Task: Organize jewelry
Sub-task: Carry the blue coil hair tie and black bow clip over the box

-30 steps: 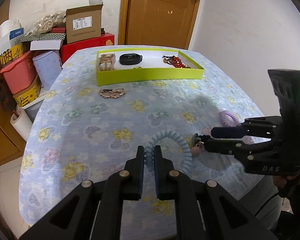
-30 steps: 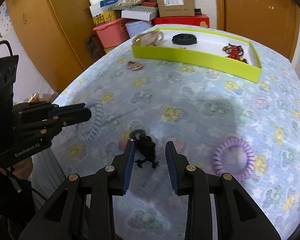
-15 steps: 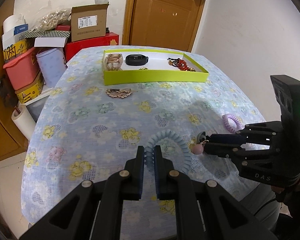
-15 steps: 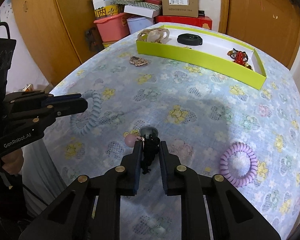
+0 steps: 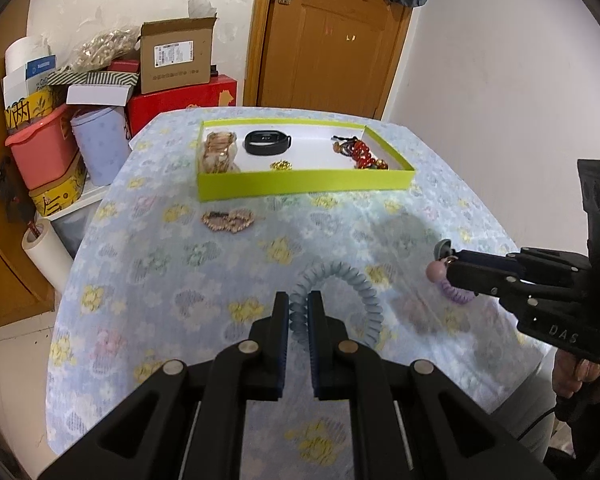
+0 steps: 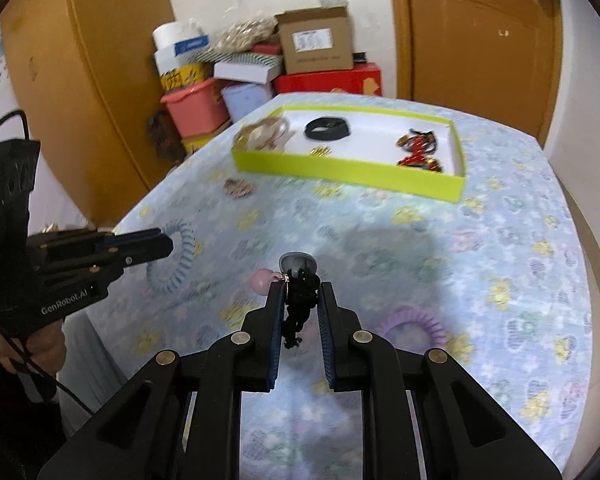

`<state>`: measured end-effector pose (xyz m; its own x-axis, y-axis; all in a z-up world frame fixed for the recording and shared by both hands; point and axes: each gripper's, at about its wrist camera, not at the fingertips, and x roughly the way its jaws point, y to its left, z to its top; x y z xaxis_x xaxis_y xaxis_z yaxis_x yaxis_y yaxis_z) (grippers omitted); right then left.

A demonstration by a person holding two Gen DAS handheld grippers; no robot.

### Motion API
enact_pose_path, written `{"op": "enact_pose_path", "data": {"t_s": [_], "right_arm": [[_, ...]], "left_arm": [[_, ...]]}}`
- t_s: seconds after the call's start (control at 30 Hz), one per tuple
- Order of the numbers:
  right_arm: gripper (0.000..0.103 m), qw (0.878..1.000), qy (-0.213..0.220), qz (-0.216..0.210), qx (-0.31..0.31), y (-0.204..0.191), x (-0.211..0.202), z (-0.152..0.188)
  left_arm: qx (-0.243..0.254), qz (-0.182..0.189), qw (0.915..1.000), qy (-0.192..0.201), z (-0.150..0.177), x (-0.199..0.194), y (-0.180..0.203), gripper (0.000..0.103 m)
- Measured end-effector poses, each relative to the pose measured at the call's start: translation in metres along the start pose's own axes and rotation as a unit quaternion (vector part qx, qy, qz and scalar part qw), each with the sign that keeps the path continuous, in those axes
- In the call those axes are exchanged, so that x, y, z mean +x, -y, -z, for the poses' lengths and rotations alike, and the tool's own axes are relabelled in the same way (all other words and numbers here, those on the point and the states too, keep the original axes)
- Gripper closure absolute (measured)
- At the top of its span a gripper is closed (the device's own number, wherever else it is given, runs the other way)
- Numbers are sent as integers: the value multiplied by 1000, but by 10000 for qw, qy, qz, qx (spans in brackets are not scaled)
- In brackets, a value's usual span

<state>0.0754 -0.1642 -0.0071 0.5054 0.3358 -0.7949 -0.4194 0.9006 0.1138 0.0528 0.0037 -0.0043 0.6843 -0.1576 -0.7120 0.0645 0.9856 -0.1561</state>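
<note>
My left gripper (image 5: 299, 304) is shut on a pale blue spiral hair tie (image 5: 354, 288), held above the flowered tablecloth; it also shows in the right wrist view (image 6: 176, 256). My right gripper (image 6: 299, 300) is shut on a black charm with a grey knob and a pink bead (image 6: 300, 284), lifted off the table; it also shows in the left wrist view (image 5: 440, 264). A lime-green tray (image 5: 304, 186) at the far end holds a gold bracelet bundle (image 5: 219, 152), a black band (image 5: 267, 142), a small gold piece and red beads (image 5: 360, 154).
A gold-brown hair clip (image 5: 228, 220) lies on the cloth in front of the tray. A purple spiral hair tie (image 6: 414, 328) lies near my right gripper. Boxes, tubs and paper rolls (image 5: 60, 120) are stacked beyond the table's far left. A wooden door (image 5: 328, 36) stands behind.
My right gripper closed on the black charm and lifted it off the table. My left gripper has risen with the blue hair tie still in it.
</note>
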Motion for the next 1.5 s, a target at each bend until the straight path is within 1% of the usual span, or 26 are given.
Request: {"op": "enact_pose_path", "data": {"t_s": [0.3, 0.5, 0.77, 1.0, 1.17, 1.33, 1.5], "right_arm": [[86, 9993, 231, 156, 241, 21, -6, -21], [86, 9990, 352, 193, 210, 26, 1, -44], [86, 9989, 393, 173, 189, 33, 18, -76], [86, 9990, 342, 212, 203, 45, 46, -103], [86, 9992, 176, 231, 258, 58, 76, -118], [86, 9990, 18, 222, 378, 73, 105, -126], [86, 9986, -103, 214, 477, 86, 124, -130]], "left_arm": [[82, -44, 9999, 108, -30, 12, 4, 94], [68, -56, 9998, 150, -55, 23, -1, 94], [105, -110, 9997, 194, -86, 39, -10, 93], [144, -175, 9996, 147, -114, 66, -15, 93], [81, -207, 9997, 56, -129, 89, -21, 94], [81, -264, 9996, -108, -137, 112, -21, 94], [142, -387, 9990, -188, -141, 128, -20, 93]]}}
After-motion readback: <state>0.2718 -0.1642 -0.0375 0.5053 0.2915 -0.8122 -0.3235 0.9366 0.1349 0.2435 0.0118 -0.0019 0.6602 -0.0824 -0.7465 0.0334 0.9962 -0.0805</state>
